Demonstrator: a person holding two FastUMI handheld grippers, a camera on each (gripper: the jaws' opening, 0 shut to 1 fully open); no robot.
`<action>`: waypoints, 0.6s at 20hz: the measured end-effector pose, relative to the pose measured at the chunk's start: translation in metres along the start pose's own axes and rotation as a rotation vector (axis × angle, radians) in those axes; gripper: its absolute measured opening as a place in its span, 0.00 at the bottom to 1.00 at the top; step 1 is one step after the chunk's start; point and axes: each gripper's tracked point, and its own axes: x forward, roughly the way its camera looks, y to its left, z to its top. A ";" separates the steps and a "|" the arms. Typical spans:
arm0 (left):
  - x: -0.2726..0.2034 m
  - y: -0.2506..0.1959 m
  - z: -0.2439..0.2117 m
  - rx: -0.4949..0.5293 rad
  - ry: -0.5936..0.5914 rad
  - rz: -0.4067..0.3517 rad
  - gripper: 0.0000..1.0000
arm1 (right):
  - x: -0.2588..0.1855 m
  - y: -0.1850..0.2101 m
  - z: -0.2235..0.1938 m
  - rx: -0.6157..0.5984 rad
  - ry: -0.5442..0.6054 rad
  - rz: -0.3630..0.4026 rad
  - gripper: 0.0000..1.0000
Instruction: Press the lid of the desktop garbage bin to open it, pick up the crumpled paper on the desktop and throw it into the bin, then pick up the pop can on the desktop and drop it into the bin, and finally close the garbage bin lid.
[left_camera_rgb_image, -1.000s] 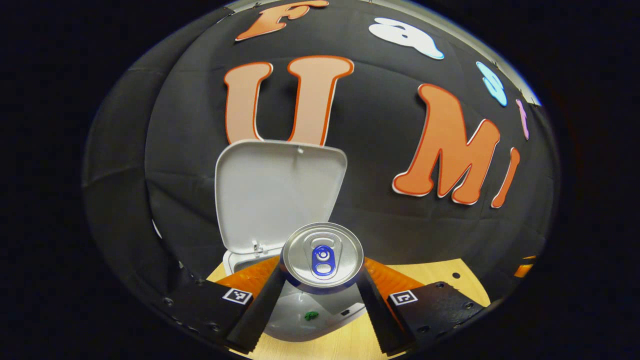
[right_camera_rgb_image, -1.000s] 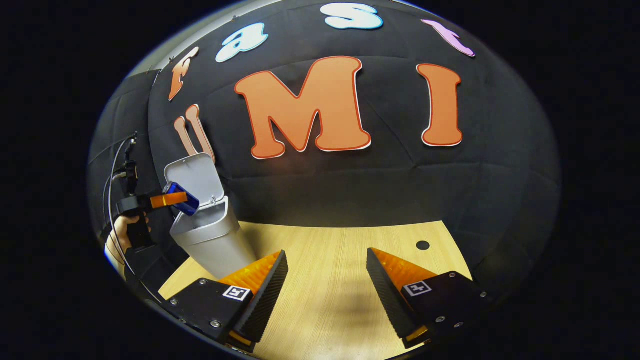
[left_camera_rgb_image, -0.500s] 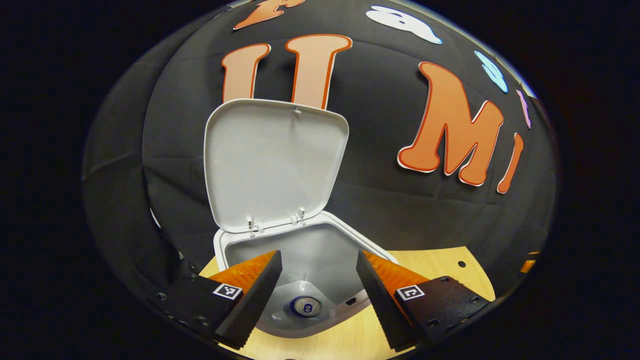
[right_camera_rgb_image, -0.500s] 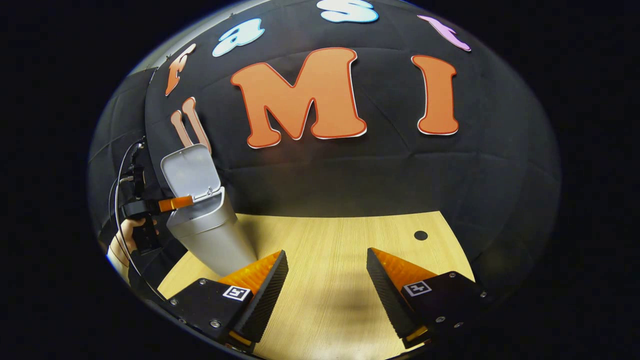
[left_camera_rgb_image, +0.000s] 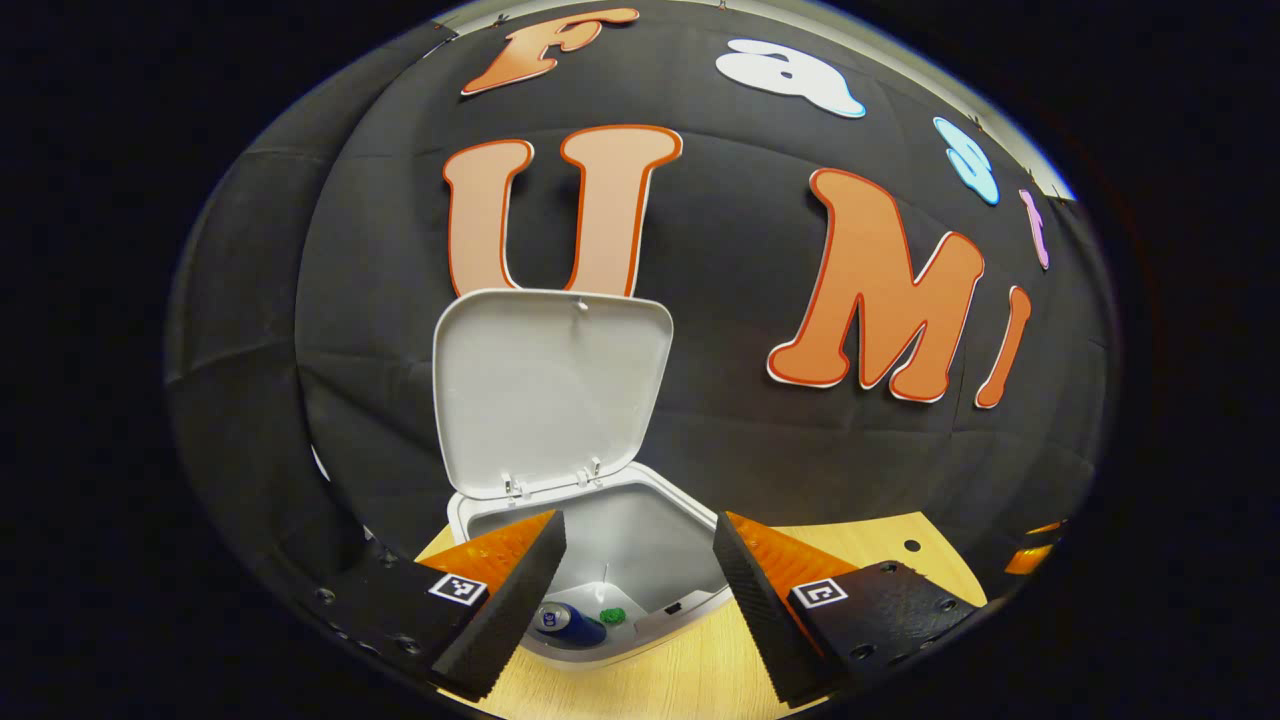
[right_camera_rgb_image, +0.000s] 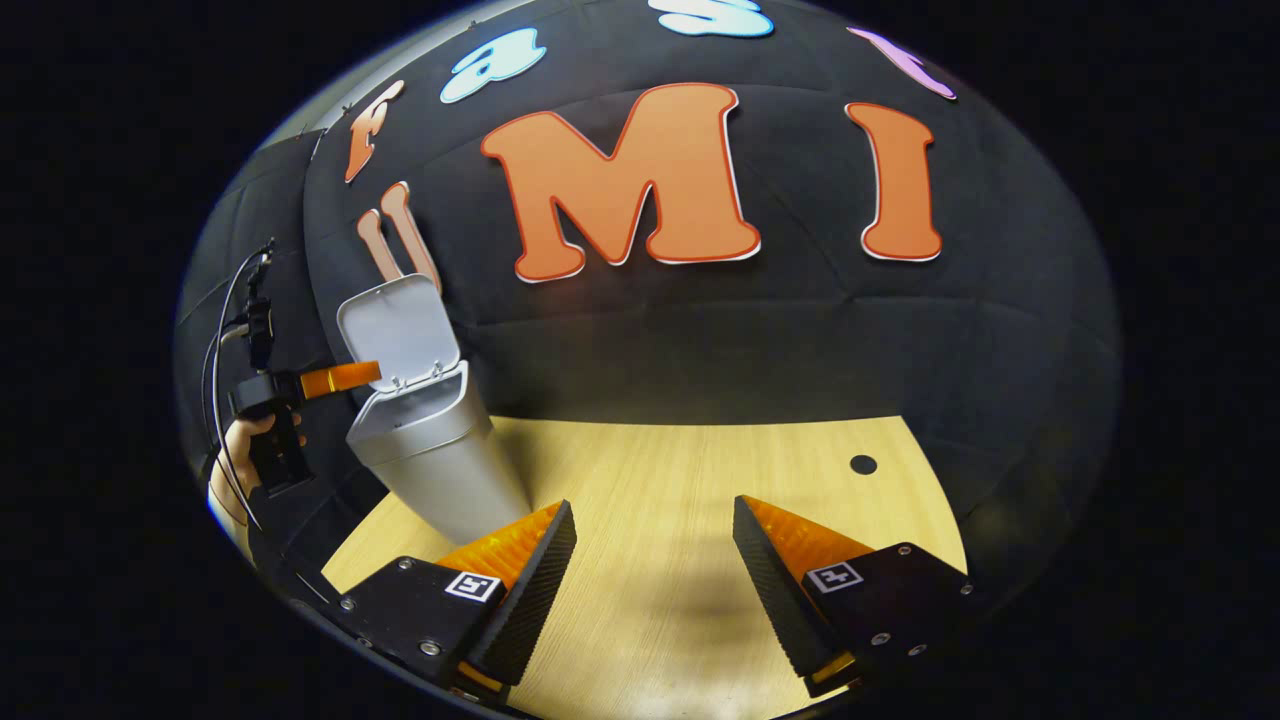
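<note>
Left gripper (left_camera_rgb_image: 638, 530) spread and empty above the garbage bin (left_camera_rgb_image: 700, 600), whose lid (left_camera_rgb_image: 545, 390) stands upright, pop can (left_camera_rgb_image: 566, 622) lying at the bin's bottom beside a small green scrap (left_camera_rgb_image: 612, 615); right gripper (right_camera_rgb_image: 655, 520) spread, empty, over bare desktop (right_camera_rgb_image: 680, 470).

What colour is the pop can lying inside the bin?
Blue body with a silver top, seen best in the left gripper view: pop can.
</note>
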 end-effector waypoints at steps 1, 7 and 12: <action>-0.004 0.001 0.009 0.004 -0.011 0.003 0.94 | 0.000 0.002 0.001 0.005 -0.006 0.005 0.95; -0.016 0.016 0.073 0.067 -0.058 0.033 0.94 | -0.007 0.016 0.008 0.009 -0.040 0.031 0.95; 0.000 0.029 0.123 0.039 -0.054 0.040 0.93 | -0.017 0.012 0.008 0.020 -0.050 0.017 0.95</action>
